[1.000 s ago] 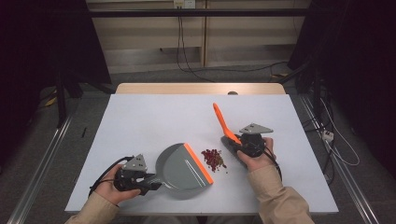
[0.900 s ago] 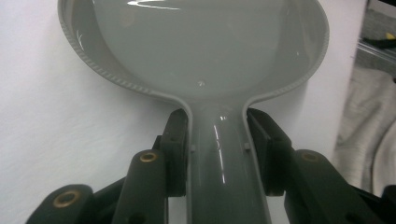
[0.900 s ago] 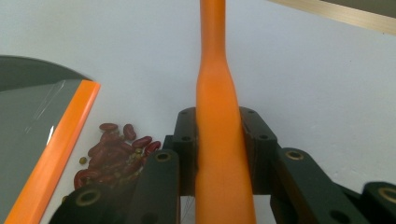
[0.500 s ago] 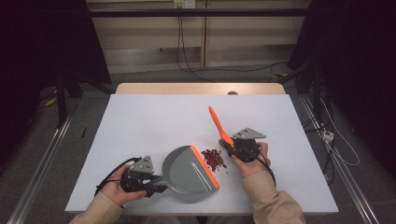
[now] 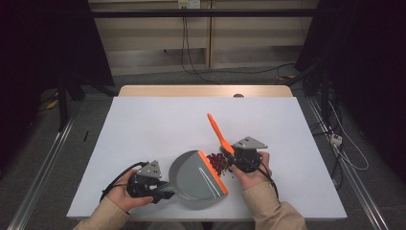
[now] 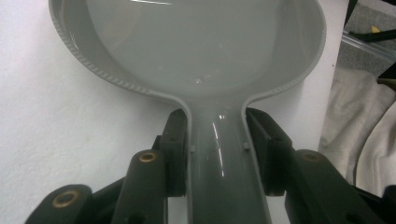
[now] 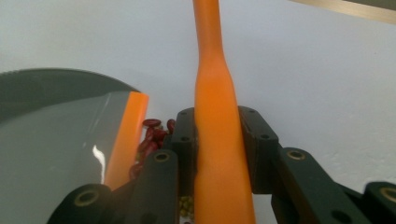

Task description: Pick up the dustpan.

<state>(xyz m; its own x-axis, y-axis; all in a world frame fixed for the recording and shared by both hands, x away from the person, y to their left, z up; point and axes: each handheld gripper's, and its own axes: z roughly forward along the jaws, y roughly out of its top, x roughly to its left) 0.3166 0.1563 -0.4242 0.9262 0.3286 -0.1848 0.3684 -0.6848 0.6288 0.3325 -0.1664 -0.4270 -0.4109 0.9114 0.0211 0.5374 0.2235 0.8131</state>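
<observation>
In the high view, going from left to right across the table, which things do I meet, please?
left gripper → grey dustpan → pile of red beans → right gripper, shut on the orange brush handle.

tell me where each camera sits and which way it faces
High view: above the person's side, facing forward and down on the white table; forearms, left gripper, right gripper.
Left gripper view: along its jaws at the grey dustpan.
Right gripper view: along its jaws at the orange brush handle.
Shared: dustpan, red beans.
</observation>
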